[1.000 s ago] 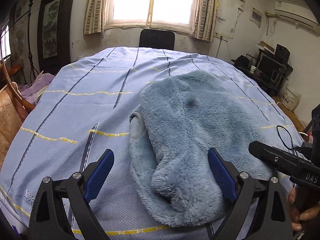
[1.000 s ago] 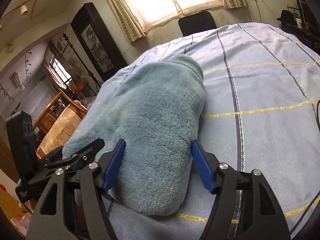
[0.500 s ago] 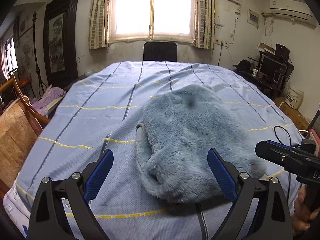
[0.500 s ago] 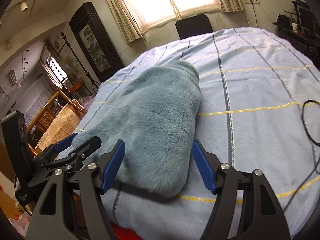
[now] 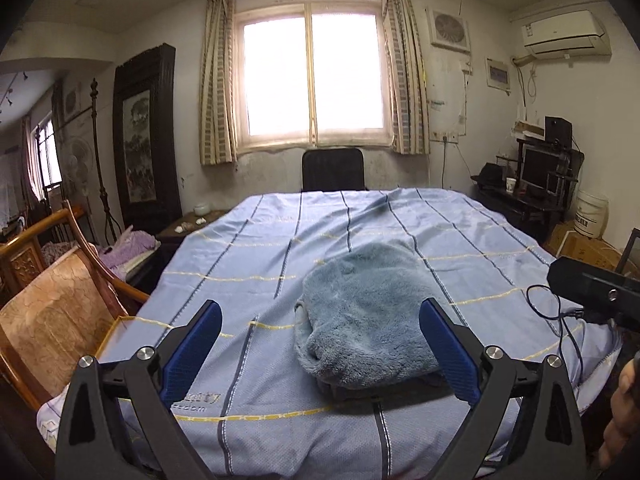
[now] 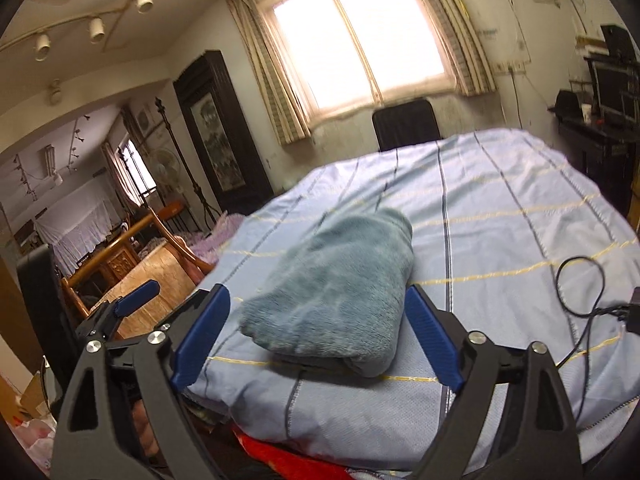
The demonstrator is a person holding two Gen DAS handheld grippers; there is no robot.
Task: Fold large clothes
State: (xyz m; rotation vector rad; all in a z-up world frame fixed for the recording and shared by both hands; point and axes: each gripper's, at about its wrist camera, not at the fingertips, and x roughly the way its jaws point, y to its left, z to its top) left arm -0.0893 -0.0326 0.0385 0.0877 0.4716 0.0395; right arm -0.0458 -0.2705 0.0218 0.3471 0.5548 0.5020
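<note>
A fluffy blue-grey garment (image 5: 366,316) lies folded in a compact bundle on the striped blue sheet (image 5: 248,264), near the front edge of the table. It also shows in the right wrist view (image 6: 340,300). My left gripper (image 5: 320,356) is open and empty, held back from the bundle and above the front edge. My right gripper (image 6: 316,336) is open and empty, also back from the bundle. The right gripper's body shows at the right of the left wrist view (image 5: 592,288). The left gripper's blue fingertip (image 6: 138,300) shows at the left of the right wrist view.
A black cable (image 5: 560,312) lies on the sheet right of the bundle. A wooden chair (image 5: 52,312) stands at the left. A black chair (image 5: 333,170) is at the far side under the window. A desk with electronics (image 5: 536,184) and a white bucket (image 5: 592,214) stand at the right.
Both grippers have pulled back and up from the folded garment, which now looks smaller and further off. The garment has stayed in place. Both jaws stay open.
</note>
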